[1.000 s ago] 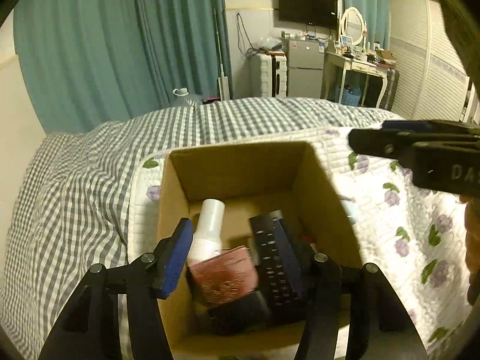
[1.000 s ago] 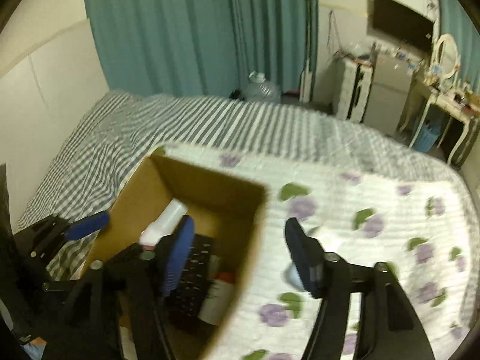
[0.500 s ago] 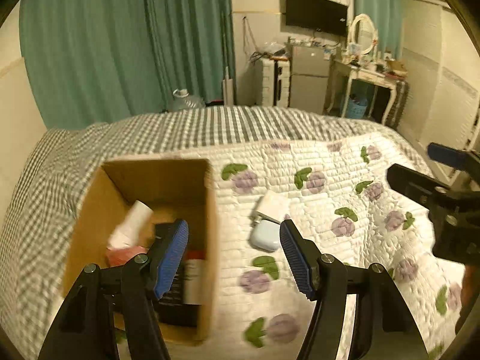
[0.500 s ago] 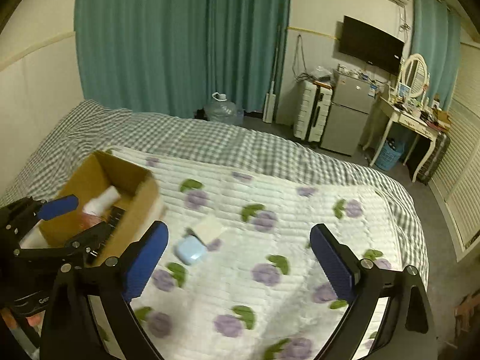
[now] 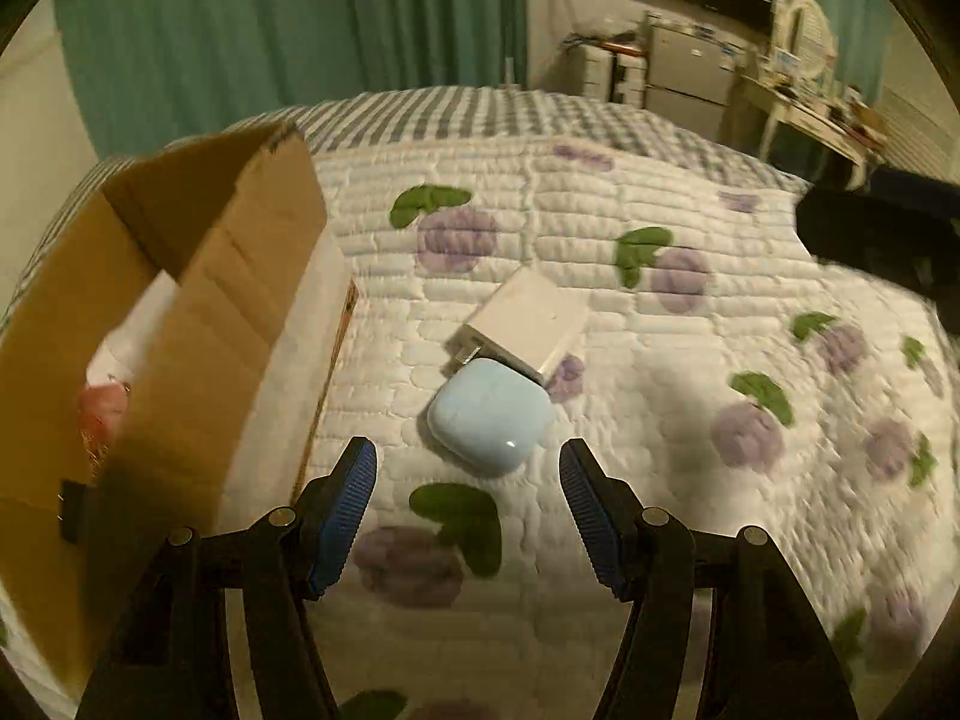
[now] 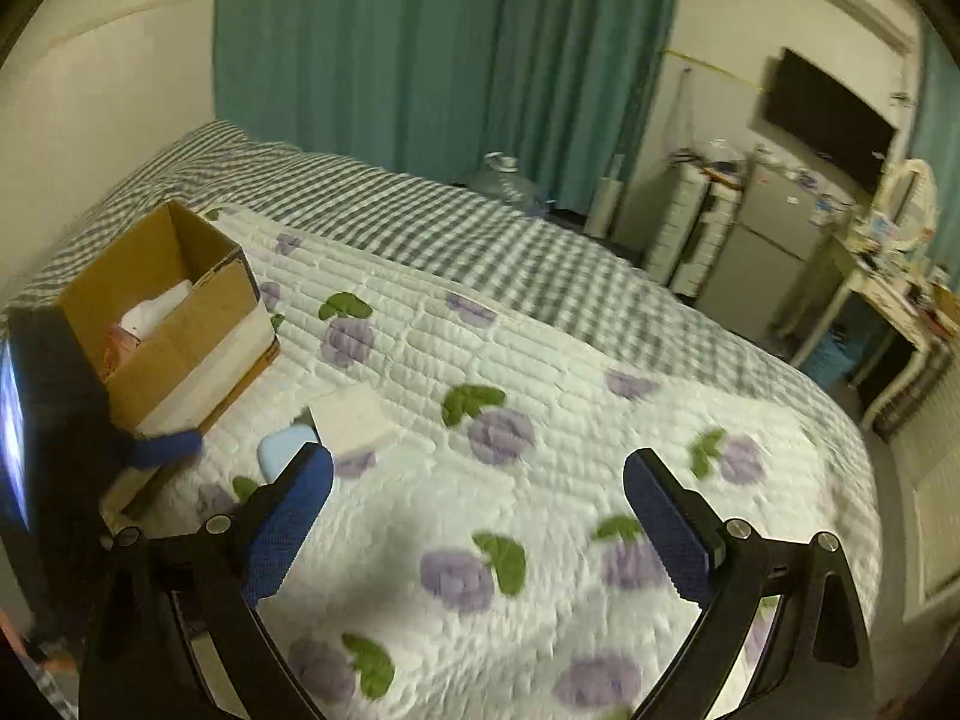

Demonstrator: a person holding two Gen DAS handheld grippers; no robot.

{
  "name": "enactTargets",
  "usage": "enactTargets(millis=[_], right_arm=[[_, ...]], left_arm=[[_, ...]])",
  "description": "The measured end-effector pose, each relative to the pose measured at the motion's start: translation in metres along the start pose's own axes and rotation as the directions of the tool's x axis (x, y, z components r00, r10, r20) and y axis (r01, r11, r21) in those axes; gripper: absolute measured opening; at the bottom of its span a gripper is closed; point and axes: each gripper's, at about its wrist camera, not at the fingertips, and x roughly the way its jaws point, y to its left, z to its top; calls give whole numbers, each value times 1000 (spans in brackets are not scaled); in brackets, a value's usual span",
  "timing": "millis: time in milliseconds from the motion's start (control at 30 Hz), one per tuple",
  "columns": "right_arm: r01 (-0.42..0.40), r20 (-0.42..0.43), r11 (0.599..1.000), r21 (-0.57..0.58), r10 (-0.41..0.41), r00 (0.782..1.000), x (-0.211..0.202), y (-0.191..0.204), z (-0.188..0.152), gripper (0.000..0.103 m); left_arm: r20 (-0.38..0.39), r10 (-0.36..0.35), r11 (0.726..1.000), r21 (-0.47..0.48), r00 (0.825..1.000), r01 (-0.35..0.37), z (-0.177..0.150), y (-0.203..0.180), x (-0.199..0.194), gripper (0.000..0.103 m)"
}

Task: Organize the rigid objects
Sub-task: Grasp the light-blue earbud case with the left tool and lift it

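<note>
A white quilt (image 6: 540,480) with purple flowers is covering the bed (grey checked sheet beyond, teal curtains (image 6: 420,48) behind). On it, a pale blue case (image 5: 491,414) is touching a white charger (image 5: 531,321), beside the cardboard box (image 5: 228,300). The left gripper (image 5: 468,501) and right gripper (image 6: 477,495) are both gaping apart, holding nothing.

No text, label or number can be read anywhere.

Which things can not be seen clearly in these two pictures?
- Contents of the cardboard box: left wrist view, its near wall hides most.
- Light blue case: right wrist view, partly behind the right gripper.
- Dresser items: too small, blurred.
- White charger prongs: case overlaps them.
</note>
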Motion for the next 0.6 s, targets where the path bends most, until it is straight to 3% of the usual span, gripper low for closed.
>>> enactTargets(millis=[100, 167, 267, 433, 600], right_arm=[[-37, -21, 998, -44, 36, 999, 36, -1, 6, 98], [-43, -33, 996, -72, 41, 999, 55, 3, 3, 98], [-77, -58, 993, -86, 72, 996, 78, 7, -10, 98], [-104, -103, 991, -80, 95, 990, 92, 3, -22, 98], [-120, -76, 992, -39, 117, 990, 91, -5, -20, 98]], left_arm=[[0, 39, 996, -84, 999, -39, -4, 6, 16, 66], [5, -10, 993, -118, 1000, 10, -7, 9, 26, 66], [37, -10, 995, -100, 999, 13, -7, 1, 34, 66], [26, 36, 998, -61, 999, -34, -6, -10, 49, 66], [40, -6, 998, -56, 999, 8, -12, -4, 41, 58]])
